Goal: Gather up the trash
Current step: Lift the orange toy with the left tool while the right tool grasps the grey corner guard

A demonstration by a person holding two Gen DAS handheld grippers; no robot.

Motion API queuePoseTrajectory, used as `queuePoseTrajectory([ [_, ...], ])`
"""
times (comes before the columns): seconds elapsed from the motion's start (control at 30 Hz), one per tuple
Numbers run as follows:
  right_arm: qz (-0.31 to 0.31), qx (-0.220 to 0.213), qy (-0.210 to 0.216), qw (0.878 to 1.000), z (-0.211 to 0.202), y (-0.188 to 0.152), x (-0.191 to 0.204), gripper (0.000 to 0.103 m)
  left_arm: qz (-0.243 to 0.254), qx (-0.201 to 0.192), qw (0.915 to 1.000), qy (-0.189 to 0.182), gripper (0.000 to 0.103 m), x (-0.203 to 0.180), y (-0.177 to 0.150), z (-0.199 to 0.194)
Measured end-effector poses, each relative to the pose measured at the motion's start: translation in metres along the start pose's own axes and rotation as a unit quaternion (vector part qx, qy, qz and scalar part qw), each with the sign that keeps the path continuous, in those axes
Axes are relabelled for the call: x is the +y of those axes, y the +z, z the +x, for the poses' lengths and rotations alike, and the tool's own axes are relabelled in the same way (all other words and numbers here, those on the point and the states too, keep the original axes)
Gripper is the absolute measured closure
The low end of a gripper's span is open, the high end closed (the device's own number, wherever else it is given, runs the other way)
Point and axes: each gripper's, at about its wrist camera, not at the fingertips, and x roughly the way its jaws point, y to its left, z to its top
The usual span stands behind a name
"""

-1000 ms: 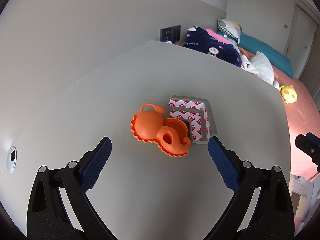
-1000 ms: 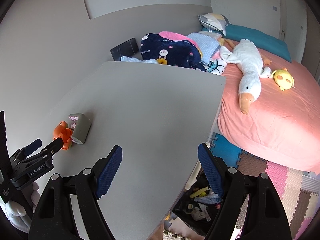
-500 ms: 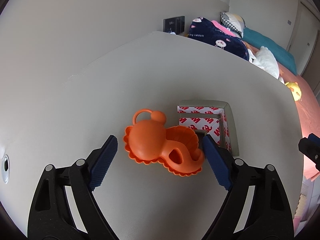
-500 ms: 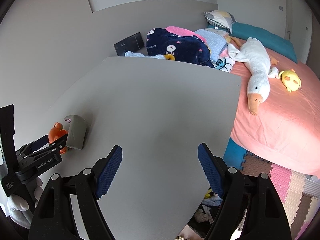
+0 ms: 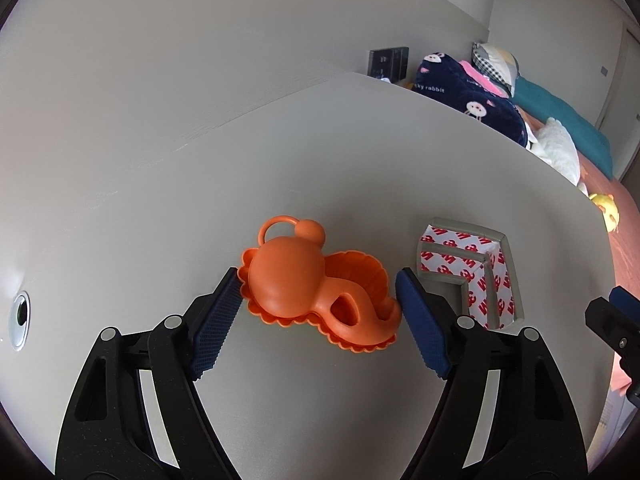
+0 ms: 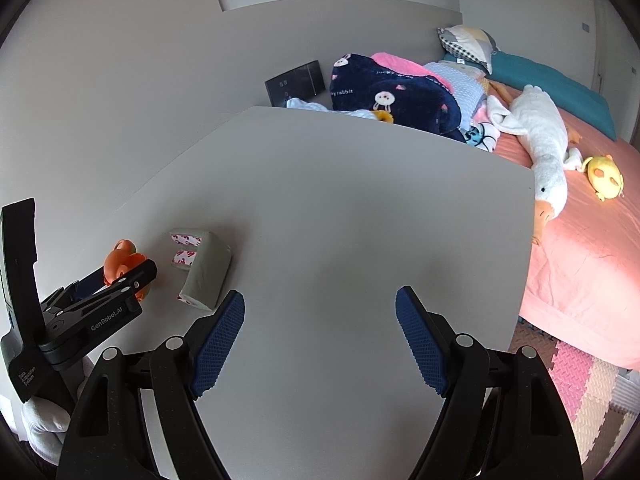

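An orange plastic shell-shaped toy (image 5: 316, 288) lies on the grey table (image 5: 320, 152). My left gripper (image 5: 318, 300) is open with its fingers either side of the toy, tips at its edges. A grey corner guard with red-printed adhesive tape (image 5: 468, 276) lies just right of the toy, apart from it. In the right wrist view the toy (image 6: 120, 262) and the corner guard (image 6: 204, 268) sit at the left, with the left gripper (image 6: 116, 284) around the toy. My right gripper (image 6: 320, 336) is open and empty over bare table.
A bed with a pink sheet (image 6: 580, 260) lies right of the table, carrying a white goose plush (image 6: 540, 140), a yellow plush (image 6: 604, 176) and a navy blanket (image 6: 396, 96). A cable hole (image 5: 20, 316) is in the table at left. Foam mats (image 6: 580, 380) cover the floor.
My left gripper has advanced onto the orange toy and narrowed, so its fingers now flank it. The right gripper has drifted slightly forward and stays open.
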Motion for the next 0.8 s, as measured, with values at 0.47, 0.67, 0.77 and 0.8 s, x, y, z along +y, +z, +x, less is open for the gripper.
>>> queuePoseTrajectory([
  [0.47, -0.022, 0.016, 0.036, 0.999, 0.028, 0.002, 0.043, 0.025, -0.07, -0.024, 0.9956, 0.058, 0.027, 0.057, 0.007, -0.009],
  [0.67, -0.024, 0.015, 0.05, 0.998, 0.039, 0.007, 0.062, 0.024, -0.097, -0.023, 0.9931, 0.062, 0.027, 0.075, 0.008, -0.007],
  [0.77, -0.028, 0.009, 0.063, 0.998, 0.039, 0.007, 0.071, 0.024, -0.1, -0.025, 0.9924, 0.067, 0.027, 0.077, 0.009, -0.007],
  [0.8, -0.03, 0.009, 0.069, 0.997, 0.039, 0.007, 0.075, 0.024, -0.1, -0.027, 0.9923, 0.068, 0.027, 0.077, 0.009, -0.008],
])
